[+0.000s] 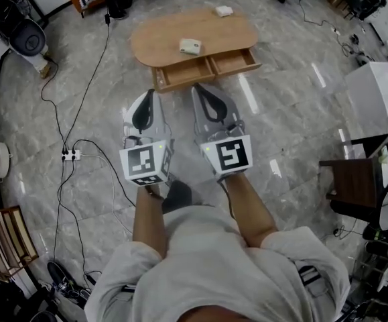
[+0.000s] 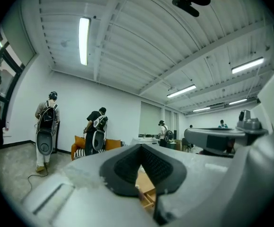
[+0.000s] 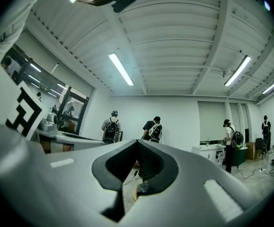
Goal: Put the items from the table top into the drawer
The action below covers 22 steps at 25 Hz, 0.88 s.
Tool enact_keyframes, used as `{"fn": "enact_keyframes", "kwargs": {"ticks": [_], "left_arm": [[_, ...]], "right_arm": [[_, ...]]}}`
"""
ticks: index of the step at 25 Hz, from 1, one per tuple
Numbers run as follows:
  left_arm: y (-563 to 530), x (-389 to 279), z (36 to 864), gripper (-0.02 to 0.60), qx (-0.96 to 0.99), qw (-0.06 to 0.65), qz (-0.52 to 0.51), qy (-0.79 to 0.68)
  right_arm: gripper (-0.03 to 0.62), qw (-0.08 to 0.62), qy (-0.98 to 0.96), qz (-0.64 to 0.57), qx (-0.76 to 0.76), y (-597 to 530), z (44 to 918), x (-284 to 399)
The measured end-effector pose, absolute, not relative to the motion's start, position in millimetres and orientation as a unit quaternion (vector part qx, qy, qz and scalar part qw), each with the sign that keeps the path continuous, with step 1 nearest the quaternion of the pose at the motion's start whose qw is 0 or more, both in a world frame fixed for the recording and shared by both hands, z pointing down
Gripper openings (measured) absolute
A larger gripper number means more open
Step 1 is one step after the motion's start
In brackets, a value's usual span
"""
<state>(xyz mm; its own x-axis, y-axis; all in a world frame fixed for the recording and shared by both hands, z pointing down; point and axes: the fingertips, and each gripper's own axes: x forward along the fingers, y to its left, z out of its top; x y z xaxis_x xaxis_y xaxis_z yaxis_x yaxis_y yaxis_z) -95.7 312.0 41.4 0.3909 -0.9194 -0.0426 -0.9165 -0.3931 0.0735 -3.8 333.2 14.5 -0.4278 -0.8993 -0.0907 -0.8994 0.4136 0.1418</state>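
Both claws are hanging level over the grey stone floor (image 1: 294, 113), short of the wooden table (image 1: 155, 44); the left gripper (image 1: 149, 98) is showing its jaws pressed together at the tips, nothing between them; the right gripper (image 1: 200, 91) is doing the same, jaws closed tip to tip and empty. Both are pointing at the table's front edge, side by side, near each other but not touching.

The task's things are lying well beyond the claws; the nearer white item (image 1: 189, 45) is sitting on the table top just behind the front edge, ahead of and between the two grippers; the far white item (image 1: 224, 11) is resting near the back edge, further to the right.

Two drawers are standing pulled out of the table's front; the left drawer (image 1: 182, 74) is reaching towards the claw tips, the right drawer (image 1: 234, 61) is standing open beside it; both are showing only their bare wooden bottoms. In the left gripper view a slice of the wooden drawers is peeking through under the closed tips.
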Motion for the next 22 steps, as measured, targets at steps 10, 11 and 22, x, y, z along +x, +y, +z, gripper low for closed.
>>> {"fn": "enact_keyframes", "kwargs": {"ticks": [10,11,22], "left_arm": [[229,-140,34,0.02,0.845,0.022,-0.048,-0.532],[223,-142,35,0.02,0.846,0.024,-0.048,-0.53],[162,-125,42,0.02,0.866,0.011,-0.016,-0.499]], "right_arm": [[0.008,-0.011,0.838,0.091,-0.538,249,9,-57],[0.008,-0.014,0.837,0.094,-0.538,244,8,-59],[0.008,-0.02,0.836,0.085,-0.542,181,22,-41]]}}
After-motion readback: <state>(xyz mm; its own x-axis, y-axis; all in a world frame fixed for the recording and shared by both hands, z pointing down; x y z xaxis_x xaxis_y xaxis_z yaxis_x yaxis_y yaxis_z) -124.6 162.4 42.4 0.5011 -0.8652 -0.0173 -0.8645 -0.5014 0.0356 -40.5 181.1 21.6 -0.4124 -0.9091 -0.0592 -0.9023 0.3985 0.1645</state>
